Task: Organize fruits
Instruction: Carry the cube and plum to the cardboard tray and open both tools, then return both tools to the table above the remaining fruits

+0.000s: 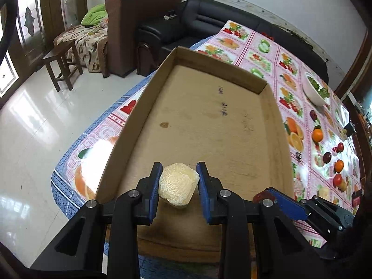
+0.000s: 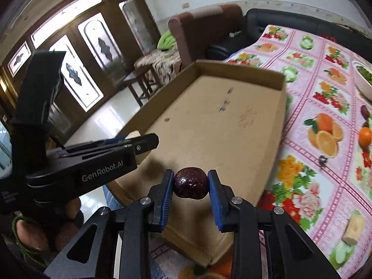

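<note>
My left gripper (image 1: 178, 186) is clamped on a pale yellow fruit in a white foam net (image 1: 177, 187), held over the near end of the shallow brown cardboard tray (image 1: 162, 67), low centre of the left view. My right gripper (image 2: 190, 183) grips a dark maroon round fruit (image 2: 191, 183), also over the tray's near end (image 2: 282, 97). Tray floor ahead of both is bare, low walls all round, far wall in upper centre. Tray sits on the pink fruit-print tablecloth (image 1: 267, 53), its left wall near the cloth's blue edge, white tiled floor beyond. Left view only: loose oranges (image 1: 317, 135) and red fruits at right edge, white bowl of greens (image 1: 316, 90) upper right. Right view only: my left gripper's side at mid left, a pale yellow chunk (image 2: 353, 230) on the cloth lower right, wooden doors upper left.
</note>
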Demonstrator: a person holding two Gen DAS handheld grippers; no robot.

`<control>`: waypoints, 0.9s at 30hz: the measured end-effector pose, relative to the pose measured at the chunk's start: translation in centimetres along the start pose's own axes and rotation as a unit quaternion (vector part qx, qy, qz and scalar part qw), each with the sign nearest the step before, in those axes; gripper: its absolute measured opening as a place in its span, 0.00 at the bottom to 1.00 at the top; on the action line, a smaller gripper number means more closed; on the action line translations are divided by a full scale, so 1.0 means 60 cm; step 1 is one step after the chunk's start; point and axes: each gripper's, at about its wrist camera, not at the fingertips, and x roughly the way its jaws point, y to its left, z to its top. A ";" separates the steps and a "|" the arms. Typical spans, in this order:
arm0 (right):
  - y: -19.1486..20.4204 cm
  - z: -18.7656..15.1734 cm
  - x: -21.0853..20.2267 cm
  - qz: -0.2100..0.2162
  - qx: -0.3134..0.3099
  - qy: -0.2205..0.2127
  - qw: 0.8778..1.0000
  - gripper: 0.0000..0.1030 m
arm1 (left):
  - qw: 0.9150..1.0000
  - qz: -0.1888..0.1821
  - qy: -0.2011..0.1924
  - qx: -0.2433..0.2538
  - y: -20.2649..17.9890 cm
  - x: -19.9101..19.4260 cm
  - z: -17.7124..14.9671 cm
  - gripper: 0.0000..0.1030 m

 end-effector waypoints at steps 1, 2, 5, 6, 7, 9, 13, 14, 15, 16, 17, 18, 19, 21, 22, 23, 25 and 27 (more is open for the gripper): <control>0.001 -0.001 0.008 -0.002 -0.002 0.006 1.000 0.29 | 1.000 0.002 0.002 0.001 0.000 0.004 -0.001 0.27; 0.003 -0.003 0.014 -0.003 -0.004 0.010 1.000 0.29 | 1.000 0.003 0.003 0.001 0.001 0.005 -0.002 0.27; 0.000 -0.007 0.030 -0.004 -0.003 0.024 1.000 0.29 | 1.000 0.006 0.011 0.003 0.001 0.014 -0.007 0.27; -0.001 -0.008 0.035 -0.004 -0.003 0.027 1.000 0.29 | 1.000 0.006 0.013 0.004 0.001 0.016 -0.009 0.27; -0.001 -0.008 0.038 -0.005 -0.004 0.031 1.000 0.29 | 1.000 0.006 0.015 0.004 0.000 0.018 -0.011 0.27; 0.002 -0.009 0.040 -0.010 -0.010 0.031 0.999 0.29 | 1.000 0.008 0.018 0.007 -0.002 0.022 -0.014 0.27; 0.008 -0.010 0.041 -0.016 -0.021 0.034 0.999 0.30 | 1.000 0.015 0.021 0.014 -0.006 0.022 -0.015 0.27; 0.010 -0.010 0.042 -0.018 -0.024 0.035 0.999 0.30 | 1.000 0.015 0.023 0.012 -0.005 0.022 -0.015 0.27; 0.011 -0.010 0.042 -0.020 -0.027 0.035 0.999 0.31 | 0.999 0.015 0.027 0.011 -0.005 0.022 -0.014 0.28; 0.012 -0.010 0.041 -0.021 -0.028 0.035 0.999 0.33 | 0.999 0.012 0.029 0.012 -0.005 0.019 -0.013 0.30; 0.011 -0.010 0.039 -0.017 -0.028 0.033 0.999 0.40 | 0.999 0.012 0.028 0.011 -0.006 0.016 -0.012 0.34; 0.011 -0.009 0.035 -0.015 -0.030 0.026 0.999 0.50 | 1.000 0.012 0.025 0.011 -0.008 0.013 -0.012 0.37; 0.015 -0.009 0.028 -0.019 -0.035 0.017 0.999 0.54 | 1.000 0.012 0.019 0.012 -0.009 0.006 -0.011 0.40; 0.018 -0.009 0.015 -0.036 -0.046 0.001 0.998 0.61 | 1.000 0.016 0.012 0.012 -0.012 -0.002 -0.010 0.40; 0.019 -0.010 0.007 -0.036 -0.047 -0.004 0.998 0.61 | 1.000 0.014 0.010 0.011 -0.012 -0.005 -0.010 0.40; 0.017 -0.010 0.000 -0.034 -0.046 -0.009 0.998 0.61 | 1.000 0.014 0.008 0.011 -0.013 -0.008 -0.009 0.40; 0.013 -0.013 -0.017 -0.031 -0.042 -0.018 0.998 0.61 | 1.000 0.015 0.006 0.012 -0.018 -0.014 -0.008 0.42; 0.007 -0.017 -0.032 -0.034 -0.036 -0.025 0.998 0.61 | 1.000 0.012 0.005 0.014 -0.024 -0.019 -0.007 0.42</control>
